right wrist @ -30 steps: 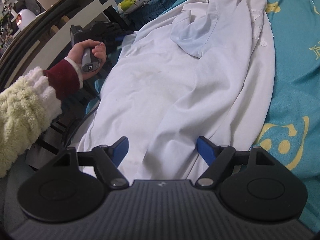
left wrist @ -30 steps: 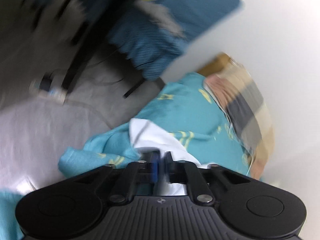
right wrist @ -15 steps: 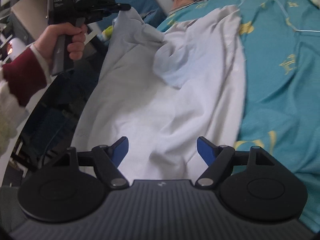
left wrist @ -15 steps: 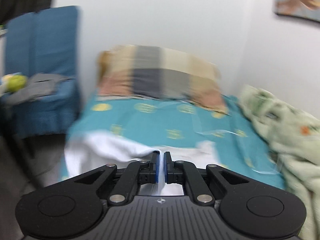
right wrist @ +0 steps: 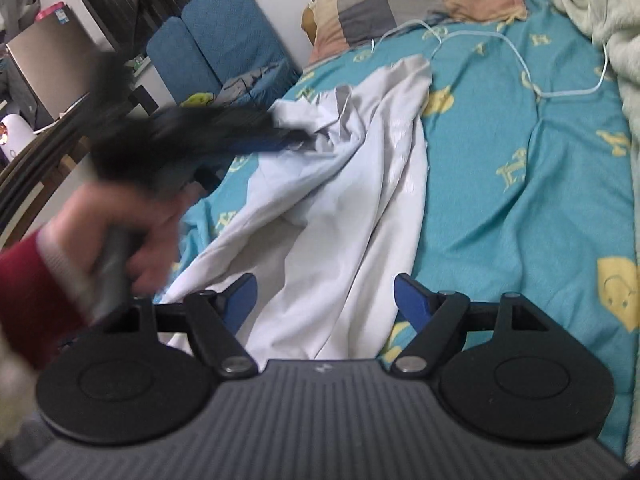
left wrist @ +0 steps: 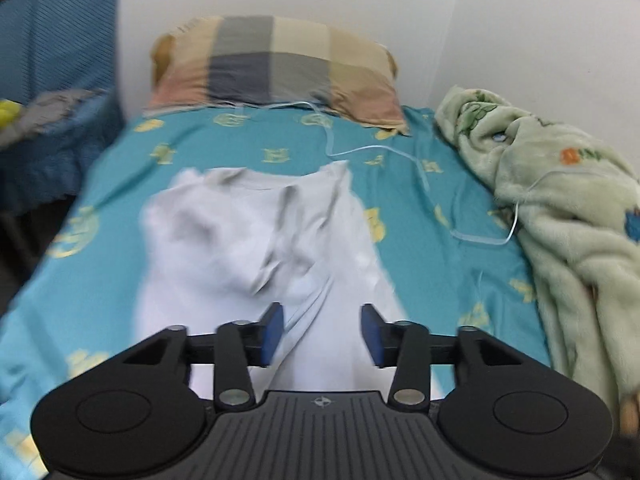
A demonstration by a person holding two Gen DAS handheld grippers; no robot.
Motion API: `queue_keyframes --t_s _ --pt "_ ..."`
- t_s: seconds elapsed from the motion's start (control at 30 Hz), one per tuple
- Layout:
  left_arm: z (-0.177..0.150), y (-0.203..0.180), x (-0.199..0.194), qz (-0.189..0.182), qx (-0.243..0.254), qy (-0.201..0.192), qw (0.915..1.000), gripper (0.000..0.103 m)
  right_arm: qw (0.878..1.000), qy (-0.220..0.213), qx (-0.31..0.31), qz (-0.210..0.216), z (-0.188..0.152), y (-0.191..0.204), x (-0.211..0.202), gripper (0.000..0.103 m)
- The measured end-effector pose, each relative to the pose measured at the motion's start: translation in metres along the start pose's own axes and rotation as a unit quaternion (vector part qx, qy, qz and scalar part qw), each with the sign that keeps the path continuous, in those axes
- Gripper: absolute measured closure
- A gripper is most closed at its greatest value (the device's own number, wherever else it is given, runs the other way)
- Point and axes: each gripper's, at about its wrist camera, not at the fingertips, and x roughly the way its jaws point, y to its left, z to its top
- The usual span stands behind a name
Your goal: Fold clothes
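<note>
One white shirt is lying crumpled along the teal bedsheet, running lengthwise from the foot of the bed toward the single plaid pillow at the wall. Two grippers are working over it. The left gripper is hanging above the near part of the shirt with its two blue pads standing wide apart, gripping nothing; folds of white cloth are showing in the gap below. The right gripper is hovering over the shirt's lower end, its jaws likewise spread wide and empty. From the right wrist view the left hand, in a red sleeve, is showing as a blur at the bed's left edge, and the tip of its tool is reaching over the bunched upper part of the shirt; whether it is touching the cloth I cannot tell through the blur. One thin white cable is trailing across the sheet between pillow and one pale green fleece blanket, heaped along the right side. One blue chair is standing beside the bed on the left.
</note>
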Motion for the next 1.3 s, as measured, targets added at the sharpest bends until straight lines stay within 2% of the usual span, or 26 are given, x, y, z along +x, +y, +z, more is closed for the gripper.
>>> queue_keyframes --t_s 0.13,0.2,0.33,0.47,0.53,0.63,0.77,0.83,0.9,0.93,0.97,1.0,1.03,1.07,1.1,1.17,1.3 --pt "-0.031 0.008 -0.082 0.032 -0.025 -0.006 0.9992 0.052 1.0 -0.012 -0.005 0.001 0.005 -0.001 -0.005 0.025" --pt "-0.048 0.006 -0.115 0.053 -0.016 -0.016 0.9983 0.051 1.0 -0.014 0.0 0.01 0.012 0.002 -0.003 0.025" --pt "-0.067 0.014 -0.121 0.068 0.0 -0.017 0.9976 0.05 1.0 -0.011 0.006 0.023 0.044 0.016 0.023 0.025" --pt "-0.086 0.031 -0.102 0.093 0.022 0.009 0.9954 0.05 1.0 0.01 0.019 0.001 0.09 0.025 0.089 0.025" --pt "-0.092 0.047 -0.085 0.086 0.001 0.029 0.9959 0.051 0.999 0.016 0.027 -0.005 0.111 0.028 0.123 0.025" --pt "-0.096 0.062 -0.076 0.075 -0.014 0.028 0.9967 0.053 0.999 0.012 0.036 -0.02 0.138 0.03 0.168 0.027" --pt "-0.096 0.071 -0.071 0.051 -0.017 0.019 0.9984 0.054 0.997 0.011 0.051 -0.065 0.159 0.019 0.214 0.031" --pt "-0.096 0.075 -0.065 0.047 -0.019 0.023 0.9984 0.06 0.995 0.012 0.039 -0.094 0.164 0.017 0.23 0.034" --pt "-0.097 0.078 -0.059 0.042 -0.022 0.027 0.9985 0.067 0.994 0.01 0.031 -0.101 0.166 0.016 0.242 0.045" --pt "-0.097 0.079 -0.056 0.039 -0.025 0.03 0.9985 0.074 0.995 0.008 0.026 -0.101 0.166 0.017 0.245 0.05" --pt "-0.098 0.08 -0.054 0.036 -0.026 0.032 0.9985 0.086 0.995 0.007 0.021 -0.101 0.166 0.018 0.248 0.061" --pt "-0.098 0.079 -0.054 0.033 -0.024 0.031 0.9987 0.091 0.994 0.009 0.015 -0.104 0.166 0.02 0.25 0.071" --pt "-0.098 0.078 -0.053 0.029 -0.022 0.03 0.9989 0.094 0.994 0.011 0.009 -0.107 0.166 0.022 0.253 0.077" --pt "-0.098 0.077 -0.053 0.026 -0.02 0.029 0.999 0.096 0.994 0.013 0.003 -0.11 0.167 0.023 0.254 0.089" --pt "-0.098 0.075 -0.056 0.022 -0.016 0.026 0.9993 0.097 0.994 0.011 -0.003 -0.113 0.168 0.025 0.253 0.094" --pt "-0.097 0.07 -0.067 0.013 -0.008 0.012 0.9998 0.098 0.993 -0.009 -0.009 -0.114 0.175 0.025 0.246 0.099" --pt "-0.099 0.06 -0.095 -0.024 -0.001 -0.008 0.9997 0.099 0.992 -0.059 0.006 -0.113 0.196 0.015 0.224 0.099"
